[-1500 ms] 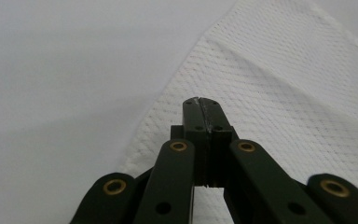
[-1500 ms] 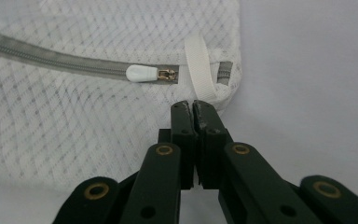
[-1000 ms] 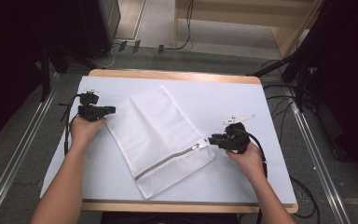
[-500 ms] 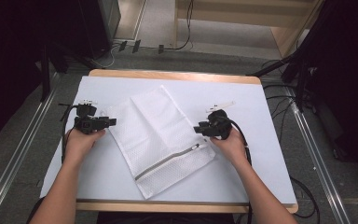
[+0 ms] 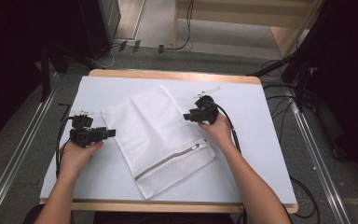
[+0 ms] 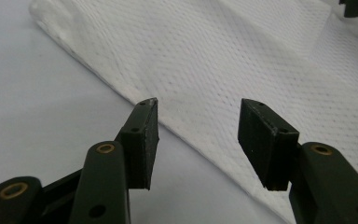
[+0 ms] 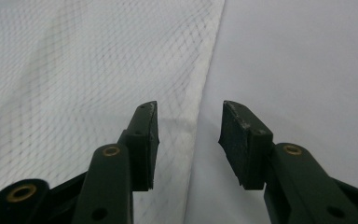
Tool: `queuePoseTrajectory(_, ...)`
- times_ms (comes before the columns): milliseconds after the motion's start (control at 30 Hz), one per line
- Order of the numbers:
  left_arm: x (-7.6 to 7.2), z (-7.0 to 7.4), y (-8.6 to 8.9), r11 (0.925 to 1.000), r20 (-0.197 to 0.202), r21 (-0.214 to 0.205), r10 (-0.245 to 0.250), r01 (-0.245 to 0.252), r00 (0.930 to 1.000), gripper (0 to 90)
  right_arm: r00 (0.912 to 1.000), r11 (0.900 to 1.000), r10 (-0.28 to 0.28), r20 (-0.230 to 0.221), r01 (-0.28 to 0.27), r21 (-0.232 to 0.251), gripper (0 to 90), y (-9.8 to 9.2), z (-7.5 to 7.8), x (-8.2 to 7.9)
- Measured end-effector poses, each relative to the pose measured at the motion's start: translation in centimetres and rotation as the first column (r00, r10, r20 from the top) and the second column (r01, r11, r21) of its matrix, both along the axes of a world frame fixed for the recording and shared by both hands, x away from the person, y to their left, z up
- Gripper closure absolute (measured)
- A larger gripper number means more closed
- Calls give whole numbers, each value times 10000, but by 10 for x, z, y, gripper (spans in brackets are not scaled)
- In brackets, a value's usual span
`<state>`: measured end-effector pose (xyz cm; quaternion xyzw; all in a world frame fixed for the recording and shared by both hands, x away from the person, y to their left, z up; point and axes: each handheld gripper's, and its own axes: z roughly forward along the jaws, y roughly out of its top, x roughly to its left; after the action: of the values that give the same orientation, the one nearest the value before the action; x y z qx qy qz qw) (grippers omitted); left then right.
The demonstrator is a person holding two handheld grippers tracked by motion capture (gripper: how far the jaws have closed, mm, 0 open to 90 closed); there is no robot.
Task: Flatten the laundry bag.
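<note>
- White mesh laundry bag [image 5: 161, 140] lies flat on the white table top [image 5: 261, 116], roughly mid-table, turned diagonally: one short end at far centre, the zipped end toward near right.
- Zipper [image 5: 170, 160] runs across the bag's near end; pull tab at its right end, by the person's right wrist.
- Left gripper [image 5: 103, 134] sits at the bag's left edge, held low over the table, pointing right toward the bag.
- Left gripper view: jaws apart w/ a clear gap, having just been opening; bag's hemmed edge [image 6: 186, 135] runs diagonally between and under them. Pads don't press the fabric; nothing held.
- Right gripper [image 5: 189, 116] is at the bag's right edge, far of the zipper, pointing left.
- Right gripper view: jaws likewise spread, just been opening; bag's edge [image 7: 200, 107] runs up betw. them, mesh on the left, bare table on the right. No grip on the fabric.
- Both hands rest near table level, well apart, bag betw. them.
</note>
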<state>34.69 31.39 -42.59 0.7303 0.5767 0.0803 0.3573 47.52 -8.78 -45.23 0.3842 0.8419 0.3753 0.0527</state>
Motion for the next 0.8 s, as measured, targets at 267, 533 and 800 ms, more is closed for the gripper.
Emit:
queuePoseTrajectory(267, -2, -6, 0, 9998, -44, 184, 83, -82, 10000, 488, 10000, 9996, 80, -59, -81, -287, 566, 16, -14, 9)
queuePoseTrajectory(533, 2, -9, -2, 9998, -124, 189, -13, 15, 9999, 489, 9997, 9977, 107, 213, -92, -670, 844, 25, -13, 2)
queuePoseTrajectory(800, 4, -10, -5, 9996, -94, 260, -133, 135, 9999, 489, 9998, 9990, -32, -200, 23, -441, 900, 18, -13, 5)
